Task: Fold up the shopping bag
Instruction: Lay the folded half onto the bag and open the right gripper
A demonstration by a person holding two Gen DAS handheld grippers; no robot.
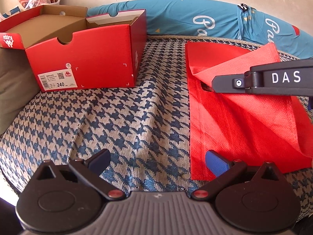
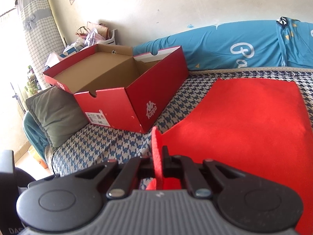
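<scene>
Right gripper is clamped on the red shopping bag; both jaws are pinched tight onto a raised edge of the fabric, which stands up between the fingers in my right wrist view. In the left wrist view that same gripper comes in from the right edge, black body marked "DAS", its tip on a flap of the bag that is lifted and folded over diagonally across the rest of it.

Left gripper is wide open and holds nothing. Its blue-padded right finger sits over the near left corner of the bag; I can't tell if it touches. The left finger is over bare cover.

The bag lies on the right side of the houndstooth cover, blue-and-cream, spread over a sofa or bed. The lower layer is flat, left edge running straight away from me.

Open red Kappa shoebox stands on the cover to the left of the bag, apart from it, lid flipped back, brown inside, size label "240" on the near end. It looks empty from the right wrist view.

A grey-green cushion is just left of the box, against it. Blue bedding with white script runs along the back against the wall. Clutter of bags in the far left corner behind the box.
</scene>
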